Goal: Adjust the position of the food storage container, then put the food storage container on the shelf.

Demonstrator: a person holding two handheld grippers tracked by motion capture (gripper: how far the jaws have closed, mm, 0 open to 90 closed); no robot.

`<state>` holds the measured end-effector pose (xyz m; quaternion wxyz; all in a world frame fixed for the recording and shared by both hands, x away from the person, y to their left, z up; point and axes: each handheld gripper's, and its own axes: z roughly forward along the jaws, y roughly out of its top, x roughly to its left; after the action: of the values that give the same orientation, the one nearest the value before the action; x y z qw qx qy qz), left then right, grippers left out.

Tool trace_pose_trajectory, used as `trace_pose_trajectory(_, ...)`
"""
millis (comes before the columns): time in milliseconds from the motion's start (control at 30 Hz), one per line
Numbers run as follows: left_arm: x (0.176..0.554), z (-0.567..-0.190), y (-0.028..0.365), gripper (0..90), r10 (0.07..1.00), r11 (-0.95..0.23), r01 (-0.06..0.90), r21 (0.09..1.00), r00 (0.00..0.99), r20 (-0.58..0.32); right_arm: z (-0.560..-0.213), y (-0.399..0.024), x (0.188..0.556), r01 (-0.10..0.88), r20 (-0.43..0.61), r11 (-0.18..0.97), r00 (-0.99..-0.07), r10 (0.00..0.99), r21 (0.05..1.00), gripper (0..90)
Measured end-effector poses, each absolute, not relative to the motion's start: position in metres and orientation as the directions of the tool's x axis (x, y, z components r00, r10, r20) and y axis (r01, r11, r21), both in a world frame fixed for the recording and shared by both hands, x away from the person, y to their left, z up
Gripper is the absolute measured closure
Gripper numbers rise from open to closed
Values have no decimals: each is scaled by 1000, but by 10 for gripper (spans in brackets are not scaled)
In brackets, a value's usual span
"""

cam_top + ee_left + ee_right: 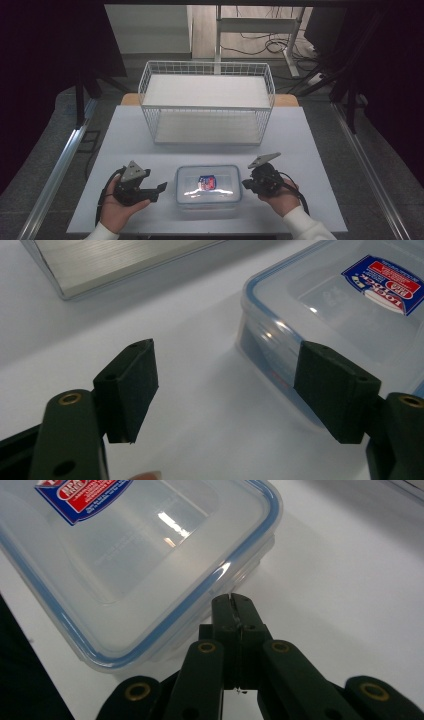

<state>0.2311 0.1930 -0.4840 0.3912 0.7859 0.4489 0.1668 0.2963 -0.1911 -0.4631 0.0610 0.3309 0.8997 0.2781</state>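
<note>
The box (pixel 208 189) is flanked by the left gripper (pixel 159 191), jaws spread, and the right gripper (pixel 246 183), jaws pressed together.

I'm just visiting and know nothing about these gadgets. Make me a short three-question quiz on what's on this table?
1. True or false: the right gripper has its jaws pressed together.
2. Which stands farther from the person: A) the clear lidded container, or B) the white wire rack?
3. Fill in: the left gripper has its jaws ____, with nothing between them.

Key: 1 true, at the container's edge; 2 B; 3 open.
</note>
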Motion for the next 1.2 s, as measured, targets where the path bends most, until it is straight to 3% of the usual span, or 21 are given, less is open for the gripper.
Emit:
trace_pose_trajectory(167,229,-485,195,255,842,-274,582,766,529,-100,-465,-187,297,542,75,616,-782,618,571,891)
trace_pose_trajectory(300,227,-481,190,255,841,-280,571,771,534,-91,-464,-207,289,543,57,555,-745,664,630,890)
trace_pose_trajectory(567,226,-482,186,243,835,-239,594,768,530,-150,-455,-238,272,516,138,414,-734,664,750,877)
trace_pose_trajectory(600,225,-482,186,242,833,-238,595,767,531,-154,-455,-238,273,510,151,396,-737,659,763,824)
trace_pose_trajectory(700,224,-482,184,237,828,-242,592,769,539,-155,-458,-235,273,501,192,349,-747,636,792,436)
trace_pose_trajectory(733,225,-481,183,235,825,-236,592,771,541,-163,-458,-234,272,495,191,328,-738,647,804,345)
trace_pose_trajectory(800,225,-480,183,220,816,-226,590,776,549,-180,-457,-233,269,484,189,291,-722,666,825,265)
trace_pose_trajectory(967,224,-478,186,197,801,-195,596,779,555,-224,-458,-235,271,534,277,250,-718,638,808,196)
trace_pose_trajectory(1200,226,-479,186,180,784,-178,618,765,560,-270,-458,-230,271,545,277,272,-721,635,793,178)
